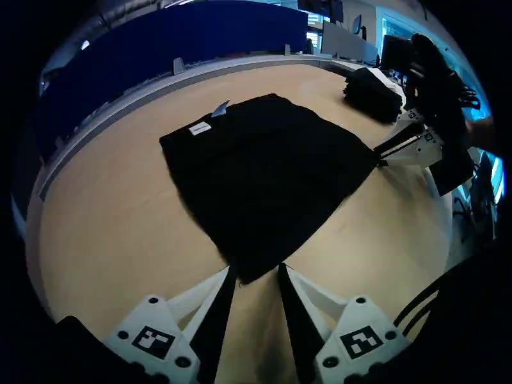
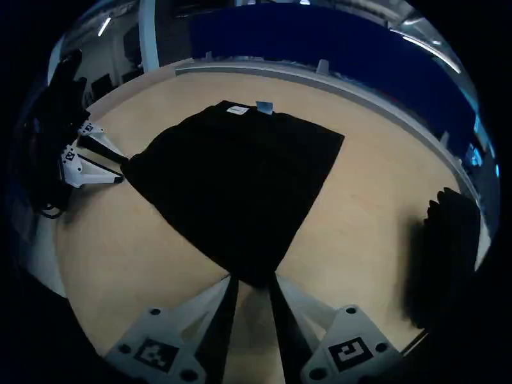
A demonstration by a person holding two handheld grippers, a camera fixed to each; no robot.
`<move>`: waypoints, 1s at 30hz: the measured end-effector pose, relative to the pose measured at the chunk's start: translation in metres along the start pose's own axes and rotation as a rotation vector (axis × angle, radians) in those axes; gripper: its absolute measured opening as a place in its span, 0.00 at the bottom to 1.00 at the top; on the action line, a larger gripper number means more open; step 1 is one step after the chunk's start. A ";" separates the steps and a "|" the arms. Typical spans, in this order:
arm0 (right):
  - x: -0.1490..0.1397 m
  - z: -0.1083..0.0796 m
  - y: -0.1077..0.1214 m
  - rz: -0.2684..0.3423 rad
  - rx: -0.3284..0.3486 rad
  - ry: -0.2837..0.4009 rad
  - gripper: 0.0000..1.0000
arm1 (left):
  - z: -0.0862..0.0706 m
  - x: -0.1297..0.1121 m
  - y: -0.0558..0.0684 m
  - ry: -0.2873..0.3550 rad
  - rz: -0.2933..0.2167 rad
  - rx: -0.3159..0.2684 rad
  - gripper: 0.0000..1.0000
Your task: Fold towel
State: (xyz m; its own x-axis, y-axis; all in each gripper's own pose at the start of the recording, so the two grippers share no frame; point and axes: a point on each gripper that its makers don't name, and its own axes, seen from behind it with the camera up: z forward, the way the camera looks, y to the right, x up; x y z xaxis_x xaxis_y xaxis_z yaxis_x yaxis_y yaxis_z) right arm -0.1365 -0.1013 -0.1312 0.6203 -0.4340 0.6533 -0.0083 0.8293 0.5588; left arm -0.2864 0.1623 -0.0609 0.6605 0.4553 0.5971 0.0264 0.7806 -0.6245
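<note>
A black towel (image 1: 269, 166) (image 2: 243, 179) lies spread flat on the wooden table (image 1: 115, 217), a white label at its far edge. My left gripper (image 1: 256, 275) has its fingers drawn in close on the towel's near corner, which fills the gap between the tips. My right gripper (image 2: 253, 280) holds a neighbouring corner the same way. Each gripper also appears in the other's view at the towel's side corner: the right gripper (image 1: 379, 157) and the left gripper (image 2: 123, 168).
A stack of dark folded cloths (image 1: 372, 95) (image 2: 448, 256) sits on the table beyond the right gripper. A blue partition (image 1: 192, 32) runs along the table's far edge. Bare wood (image 2: 358, 192) surrounds the towel.
</note>
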 end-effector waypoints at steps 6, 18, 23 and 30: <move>0.001 0.001 -0.003 -0.011 0.006 -0.002 0.17 | 0.001 -0.001 -0.003 -0.005 -0.002 0.008 0.30; 0.003 -0.002 0.004 0.005 -0.011 -0.001 0.13 | 0.002 0.000 -0.009 -0.002 -0.022 0.037 0.09; 0.008 -0.002 0.005 0.009 -0.014 0.012 0.12 | -0.001 0.002 -0.013 0.004 -0.022 0.060 0.06; 0.015 -0.006 0.006 0.005 -0.012 0.027 0.12 | -0.003 0.005 -0.015 0.008 -0.016 0.076 0.06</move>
State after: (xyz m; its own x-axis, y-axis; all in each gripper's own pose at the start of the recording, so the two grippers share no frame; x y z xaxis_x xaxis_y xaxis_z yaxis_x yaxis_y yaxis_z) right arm -0.1223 -0.1012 -0.1209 0.6415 -0.4202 0.6418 -0.0019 0.8358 0.5491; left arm -0.2814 0.1515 -0.0506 0.6666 0.4391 0.6023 -0.0194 0.8180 -0.5749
